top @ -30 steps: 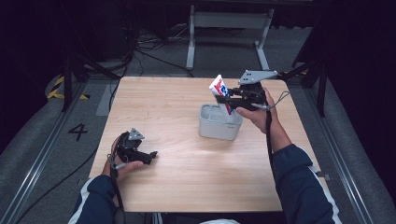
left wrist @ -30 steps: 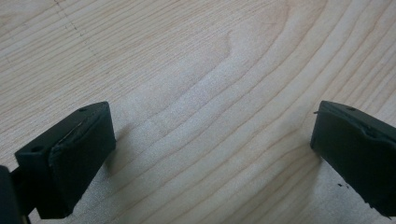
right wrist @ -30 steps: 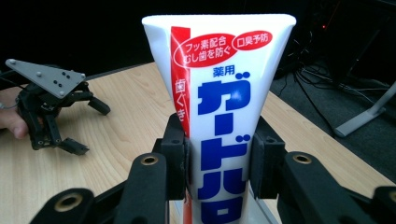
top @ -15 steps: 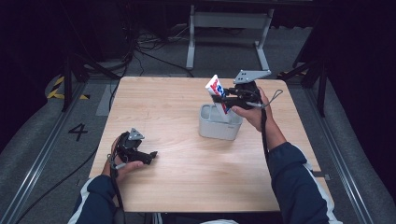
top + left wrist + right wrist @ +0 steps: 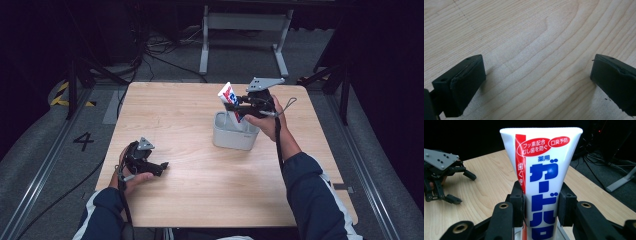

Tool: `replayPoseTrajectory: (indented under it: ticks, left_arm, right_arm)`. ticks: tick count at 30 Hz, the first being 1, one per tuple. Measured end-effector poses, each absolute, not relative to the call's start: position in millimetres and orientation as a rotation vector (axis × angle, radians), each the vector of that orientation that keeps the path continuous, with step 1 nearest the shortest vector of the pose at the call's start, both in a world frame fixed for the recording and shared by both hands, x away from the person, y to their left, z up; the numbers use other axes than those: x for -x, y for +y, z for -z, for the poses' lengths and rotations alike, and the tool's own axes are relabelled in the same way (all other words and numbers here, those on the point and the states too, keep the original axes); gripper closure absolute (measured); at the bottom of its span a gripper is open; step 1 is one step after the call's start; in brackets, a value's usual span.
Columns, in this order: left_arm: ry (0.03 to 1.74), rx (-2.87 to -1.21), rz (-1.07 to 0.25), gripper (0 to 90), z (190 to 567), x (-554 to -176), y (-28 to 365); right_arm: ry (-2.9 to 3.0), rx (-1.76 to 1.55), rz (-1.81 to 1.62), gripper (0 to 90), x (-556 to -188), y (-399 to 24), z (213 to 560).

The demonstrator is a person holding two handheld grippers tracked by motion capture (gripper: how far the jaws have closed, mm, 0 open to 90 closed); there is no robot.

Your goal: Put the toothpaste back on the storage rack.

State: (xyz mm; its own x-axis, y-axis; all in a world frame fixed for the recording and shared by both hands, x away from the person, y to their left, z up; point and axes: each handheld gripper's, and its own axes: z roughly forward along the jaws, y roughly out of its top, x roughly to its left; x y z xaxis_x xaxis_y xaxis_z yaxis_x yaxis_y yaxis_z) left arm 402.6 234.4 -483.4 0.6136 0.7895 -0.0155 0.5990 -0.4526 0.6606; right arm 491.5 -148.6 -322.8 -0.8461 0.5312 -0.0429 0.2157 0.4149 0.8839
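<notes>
A white toothpaste tube [image 5: 229, 97] with a red stripe and blue lettering stands with its crimped end up and its lower end inside a grey cup [image 5: 233, 132] at the table's middle right. My right gripper [image 5: 239, 106] is shut on the tube just above the cup; in the right gripper view both pads press the tube [image 5: 541, 192] from either side. My left gripper [image 5: 161, 167] rests low over the table's front left, jaws wide apart. In the left gripper view bare wood lies between its fingers [image 5: 465, 83].
The wooden table [image 5: 190, 195] has free room at its front and left. A metal stand [image 5: 240, 30] and cables lie on the dark floor beyond the far edge. The far left gripper [image 5: 441, 177] shows in the right gripper view.
My right gripper has sunk a little with the tube, bringing its lower end further into the cup. The left gripper has stayed where it was.
</notes>
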Motion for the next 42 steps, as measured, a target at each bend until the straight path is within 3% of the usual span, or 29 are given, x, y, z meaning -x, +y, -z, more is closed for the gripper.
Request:
replayPoseTrajectory:
  ticks: [42]
  left_arm:
    - [1.087, -2.204, -0.39, 0.2, 483, -403, 234]
  right_arm:
    - [2.413, -0.695, -1.334, 63.9, -490, -173, 368]
